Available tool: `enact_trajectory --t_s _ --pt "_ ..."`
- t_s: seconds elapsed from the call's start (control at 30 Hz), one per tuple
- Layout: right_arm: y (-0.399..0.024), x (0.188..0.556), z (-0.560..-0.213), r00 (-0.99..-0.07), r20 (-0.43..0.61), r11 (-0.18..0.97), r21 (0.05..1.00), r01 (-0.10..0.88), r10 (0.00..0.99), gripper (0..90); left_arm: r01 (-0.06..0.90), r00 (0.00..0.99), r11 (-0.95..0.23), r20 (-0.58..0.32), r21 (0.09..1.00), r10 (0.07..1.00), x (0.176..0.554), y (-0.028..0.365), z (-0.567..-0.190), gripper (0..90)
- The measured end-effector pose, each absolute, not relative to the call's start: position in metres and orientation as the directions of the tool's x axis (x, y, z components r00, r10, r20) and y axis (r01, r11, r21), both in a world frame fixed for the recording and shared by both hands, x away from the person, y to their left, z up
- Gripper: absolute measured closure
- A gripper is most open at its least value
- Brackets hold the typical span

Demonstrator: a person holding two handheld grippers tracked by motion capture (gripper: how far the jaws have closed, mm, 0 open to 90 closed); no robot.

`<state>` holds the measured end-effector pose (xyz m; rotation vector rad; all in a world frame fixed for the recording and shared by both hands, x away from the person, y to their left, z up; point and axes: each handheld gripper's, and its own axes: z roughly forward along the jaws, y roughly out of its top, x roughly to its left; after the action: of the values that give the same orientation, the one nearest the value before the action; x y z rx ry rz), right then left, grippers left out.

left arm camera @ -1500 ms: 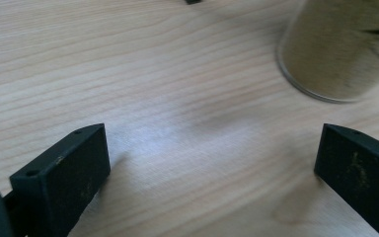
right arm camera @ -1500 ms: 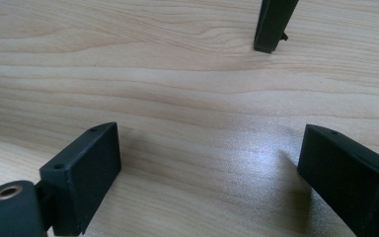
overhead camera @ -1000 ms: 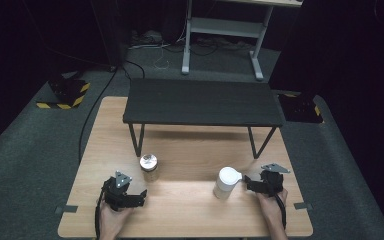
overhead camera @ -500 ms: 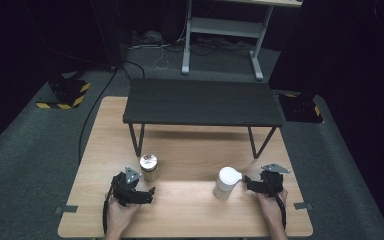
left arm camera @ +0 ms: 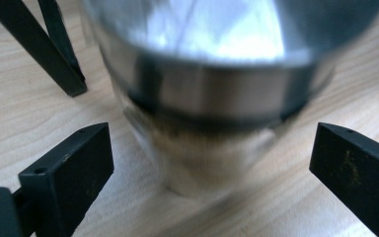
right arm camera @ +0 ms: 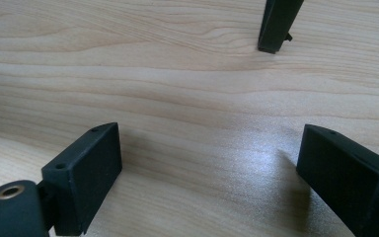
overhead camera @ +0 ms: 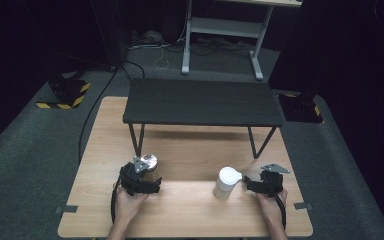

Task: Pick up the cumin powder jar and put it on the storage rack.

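Observation:
A shiny metal cup (overhead camera: 149,162) stands on the wooden table (overhead camera: 190,150) near the front left leg of the black shelf. My left gripper (overhead camera: 147,176) is right at it, open. In the left gripper view the metal cup (left arm camera: 207,89) looms large and blurred between the two wide-apart jaws, untouched by either. A white cylindrical cup (overhead camera: 226,182) stands at the front right of the table. My right gripper (overhead camera: 252,183) sits just to its right, open, with bare table (right arm camera: 187,113) between its jaws in the right gripper view.
A low black shelf (overhead camera: 202,102) on thin legs spans the back half of the table. One shelf leg (right arm camera: 276,24) shows ahead of the right gripper, and two leg bars (left arm camera: 44,44) stand left of the metal cup.
My left gripper has moved forward and to the right, up to the metal cup, so the cup now stands between its jaws. The right gripper and white cup have stayed put.

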<state>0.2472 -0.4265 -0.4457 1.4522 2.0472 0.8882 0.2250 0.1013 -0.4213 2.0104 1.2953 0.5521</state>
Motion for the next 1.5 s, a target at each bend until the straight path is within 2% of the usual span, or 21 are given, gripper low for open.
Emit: enact_trajectory --t_s 0.27,1.03,1.33,1.5 --pt "-0.427 0.247 -0.446 -0.326 -0.011 0.228 0.736 0.637 0.945 9.6 0.632 0.405 -0.282 0.003 0.721 0.915 0.235 0.095 -0.420 5.1" --pt "-0.427 0.247 -0.446 -0.326 -0.011 0.228 0.736 0.638 0.945 9.7 0.631 0.398 -0.327 0.068 0.703 0.915 0.242 0.082 -0.420 22.2" --pt "-0.426 0.247 -0.446 -0.325 -0.011 0.228 0.736 0.638 0.946 9.8 0.624 0.409 -0.320 0.051 0.713 0.911 0.242 0.084 -0.422 29.9" --pt "-0.426 0.247 -0.446 -0.325 -0.011 0.228 0.736 0.638 0.946 9.8 0.623 0.407 -0.308 0.038 0.719 0.912 0.241 0.087 -0.423 31.0"
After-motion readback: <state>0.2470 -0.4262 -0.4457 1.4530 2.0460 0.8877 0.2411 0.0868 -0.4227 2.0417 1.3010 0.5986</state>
